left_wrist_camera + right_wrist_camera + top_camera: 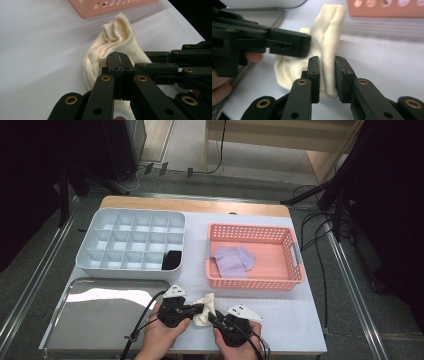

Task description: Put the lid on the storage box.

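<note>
High view | cream sock (205,309) bunched | long axis toward pink basket (298,270)

Our desk, from the near edge to the far

We see the sock (205,309) at the near edge between the left gripper (198,309) and right gripper (214,317); the tray (70,320) lies left of it, the divided box (100,257) behind the tray, and the basket (298,255), holding a cloth (233,260), right of the box.

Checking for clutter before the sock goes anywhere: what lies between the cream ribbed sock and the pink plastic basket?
Nothing: in the high view only bare white table separates the cream ribbed sock from the pink plastic basket.
</note>
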Demonstrator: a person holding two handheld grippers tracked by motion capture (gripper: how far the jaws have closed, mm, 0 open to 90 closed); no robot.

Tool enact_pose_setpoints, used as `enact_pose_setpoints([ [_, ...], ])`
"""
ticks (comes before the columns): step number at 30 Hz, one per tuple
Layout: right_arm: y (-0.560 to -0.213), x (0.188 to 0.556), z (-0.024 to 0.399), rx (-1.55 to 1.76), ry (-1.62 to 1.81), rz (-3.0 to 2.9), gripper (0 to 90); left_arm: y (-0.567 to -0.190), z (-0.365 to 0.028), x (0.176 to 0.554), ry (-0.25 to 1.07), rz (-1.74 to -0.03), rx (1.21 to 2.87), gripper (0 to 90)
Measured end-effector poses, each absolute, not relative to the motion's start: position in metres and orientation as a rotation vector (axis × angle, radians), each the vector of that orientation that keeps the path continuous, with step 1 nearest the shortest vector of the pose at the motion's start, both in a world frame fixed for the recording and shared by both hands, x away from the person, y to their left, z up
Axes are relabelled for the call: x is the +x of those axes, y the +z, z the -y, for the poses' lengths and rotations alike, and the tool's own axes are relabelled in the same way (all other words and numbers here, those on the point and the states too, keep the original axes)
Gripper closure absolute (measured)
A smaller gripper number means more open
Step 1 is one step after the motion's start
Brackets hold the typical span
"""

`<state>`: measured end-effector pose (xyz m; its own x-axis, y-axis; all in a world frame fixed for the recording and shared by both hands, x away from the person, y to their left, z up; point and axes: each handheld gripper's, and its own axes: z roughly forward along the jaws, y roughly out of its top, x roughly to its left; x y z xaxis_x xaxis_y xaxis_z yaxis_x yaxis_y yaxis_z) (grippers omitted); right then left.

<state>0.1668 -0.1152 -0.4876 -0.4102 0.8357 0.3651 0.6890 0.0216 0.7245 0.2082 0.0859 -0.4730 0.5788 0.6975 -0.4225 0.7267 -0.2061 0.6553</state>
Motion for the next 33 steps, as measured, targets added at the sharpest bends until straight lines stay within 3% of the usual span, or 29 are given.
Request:
enact_pose_setpoints([
  [5,-0.486,0.168,0.115,1.57,1.295,-2.106,76.2,-0.466,-0.088,0.205,-0.041,-1.132,1.904,81.3],
  [11,-0.483,0.168,0.12,1.561,1.3,-2.094,76.0,-0.47,-0.083,0.205,-0.071,-1.116,1.937,90.0],
  [19,-0.479,0.168,0.127,1.571,1.406,-2.086,70.0,-0.476,-0.081,0.205,-0.062,-1.119,1.974,90.0],
  [33,-0.471,0.161,0.117,1.57,1.5,-2.122,76.7,-0.477,-0.08,0.205,-0.049,-1.122,1.979,90.0],
])
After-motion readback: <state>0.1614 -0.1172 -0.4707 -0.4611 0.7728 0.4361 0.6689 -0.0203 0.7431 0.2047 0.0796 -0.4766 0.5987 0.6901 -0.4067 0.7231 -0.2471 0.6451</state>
